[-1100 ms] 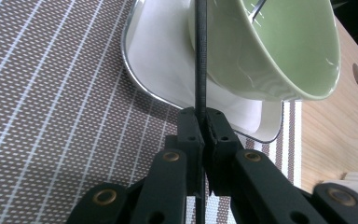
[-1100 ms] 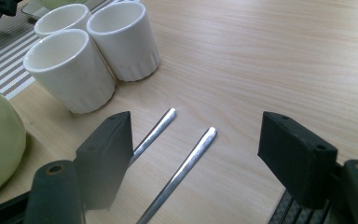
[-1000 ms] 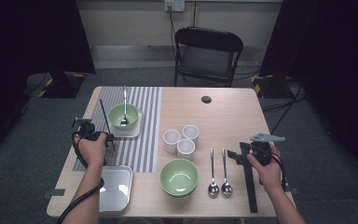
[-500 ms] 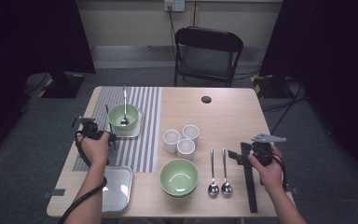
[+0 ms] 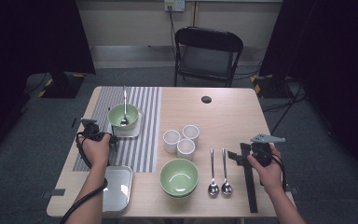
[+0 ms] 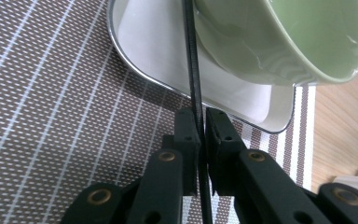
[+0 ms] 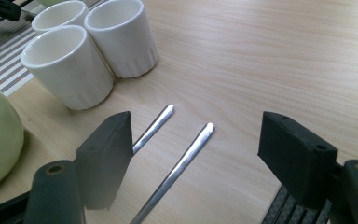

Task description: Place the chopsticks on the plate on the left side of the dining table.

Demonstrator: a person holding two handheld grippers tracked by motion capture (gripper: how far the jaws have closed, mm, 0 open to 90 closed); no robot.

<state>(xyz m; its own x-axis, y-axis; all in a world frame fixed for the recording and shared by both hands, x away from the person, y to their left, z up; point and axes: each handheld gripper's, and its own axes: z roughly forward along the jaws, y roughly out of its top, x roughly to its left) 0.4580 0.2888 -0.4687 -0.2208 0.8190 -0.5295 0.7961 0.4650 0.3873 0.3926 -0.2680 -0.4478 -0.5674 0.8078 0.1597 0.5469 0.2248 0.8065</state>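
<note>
Black stick (image 6: 193,70) still pinched in your left hand-held gripper (image 6: 201,123), now lying low beside the white dish (image 6: 158,56).
A second ago the stick slanted up long, left of the bowl; now it's tipped down at centre left of the high view, probably ready to lay on the striped mat (image 5: 144,140). Your right hand-held gripper (image 7: 198,130) is spread over two spoons (image 5: 213,172). The green bowl (image 5: 123,115) on the dish holds a spoon; the near bowl (image 5: 179,177), three cups (image 5: 182,140) and metal tray (image 5: 116,186) are empty.
</note>
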